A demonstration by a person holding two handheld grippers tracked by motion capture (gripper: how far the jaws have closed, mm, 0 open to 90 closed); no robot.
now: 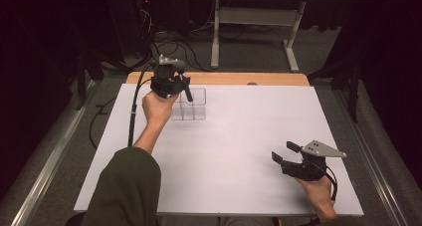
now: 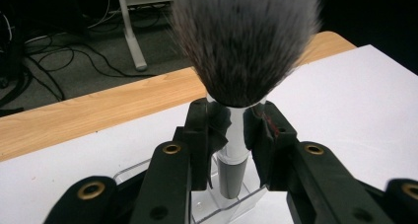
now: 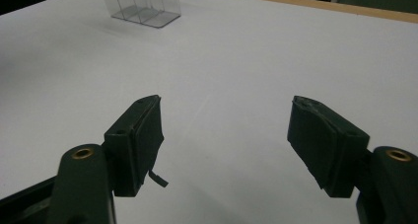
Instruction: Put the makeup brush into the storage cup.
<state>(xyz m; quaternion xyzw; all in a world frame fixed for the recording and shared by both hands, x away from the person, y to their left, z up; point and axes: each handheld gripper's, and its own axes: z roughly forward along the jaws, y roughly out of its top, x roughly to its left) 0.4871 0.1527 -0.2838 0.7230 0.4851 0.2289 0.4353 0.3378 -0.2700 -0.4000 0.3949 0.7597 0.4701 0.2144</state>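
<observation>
- In the high view, our left gripper point(image 1: 180, 89) is raised over the far left part of the white table sheet point(image 1: 239, 151), its jaws pinched on a makeup brush with a dark handle and a grey bristle head point(image 1: 186, 89).
- The brush's lower end reaches down to the clear plastic organiser with upright compartments point(image 1: 191, 106), which stands on the sheet just beside our left hand point(image 1: 158, 106); we cannot tell from here which compartment it meets.
- Our right gripper point(image 1: 286, 152) rests near the front right corner of the sheet, well apart from the organiser, with its jaws spread and nothing between them.
- In the left gripper view, the two black jaws clamp the brush's silver ferrule point(image 2: 235, 135) from both sides, the fluffy grey-and-white bristle head point(image 2: 246, 41) standing upright above them.
- Below the jaws, the dark grey handle point(image 2: 231, 179) goes down into the clear organiser point(image 2: 217, 202).
- A light wooden table edge point(image 2: 98, 115) runs behind the white sheet point(image 2: 355, 100).
- In the right gripper view, the right gripper point(image 3: 224, 140) has its jaws held wide apart over bare white sheet point(image 3: 236, 61), empty.
- The clear organiser point(image 3: 143, 4) stands far off at the top left.
</observation>
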